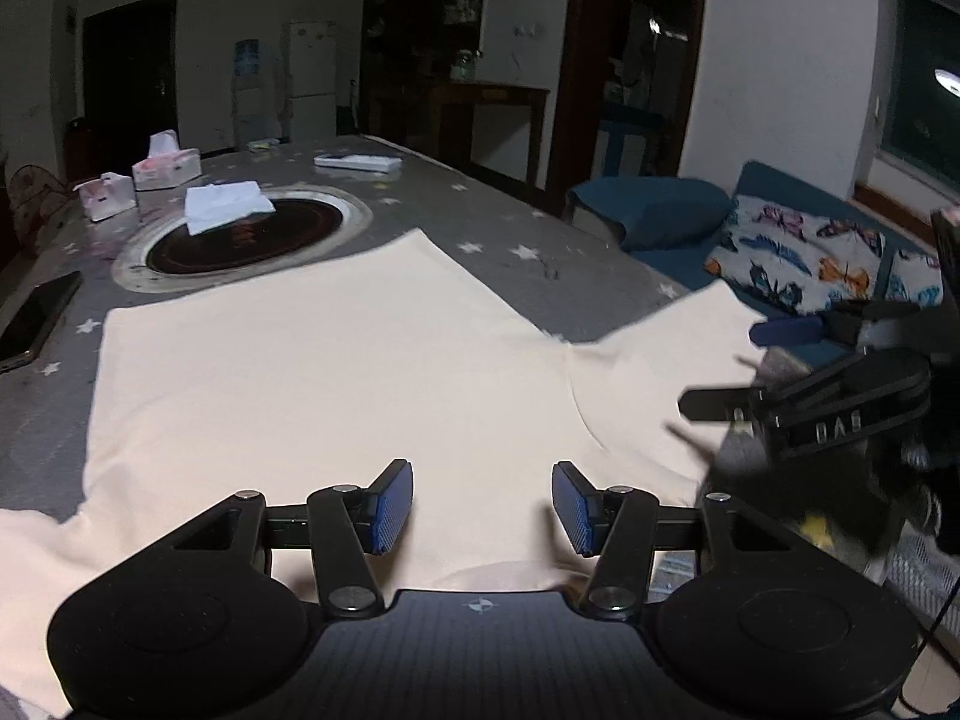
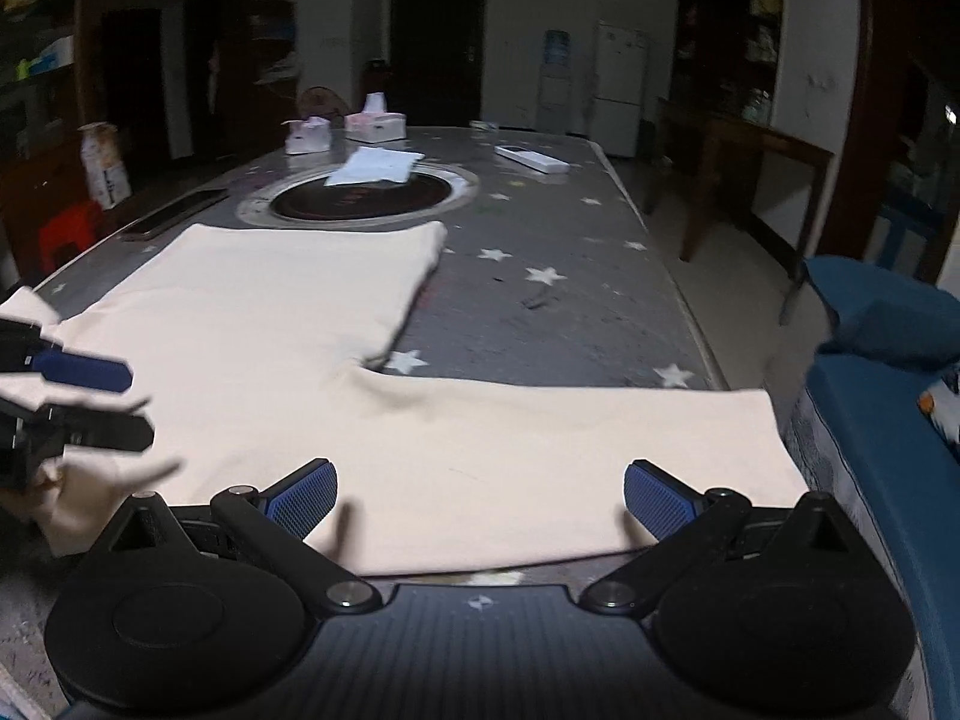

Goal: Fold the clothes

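A cream T-shirt [image 1: 336, 372] lies spread flat on the grey star-print table [image 1: 516, 222]. In the right wrist view the shirt [image 2: 252, 312] stretches one sleeve [image 2: 600, 438] toward the table's right edge. My left gripper [image 1: 483, 504] hovers over the shirt's near edge by the collar. Its blue pads [image 1: 393, 507] stand apart with nothing pinched between them. My right gripper [image 2: 480, 501] is wide open above the sleeve's near hem, and nothing is held. Each gripper shows blurred in the other's view: the right gripper [image 1: 720, 369] at the right, the left gripper [image 2: 120, 402] at the left.
A round inset burner [image 1: 240, 240] sits mid-table with a white folded cloth [image 1: 225, 207] on it. Tissue boxes [image 1: 165, 168], a white flat box [image 1: 360, 162] and a dark phone [image 1: 36, 318] lie around it. A blue sofa [image 1: 660, 210] with a patterned pillow [image 1: 798, 258] flanks the table's right side.
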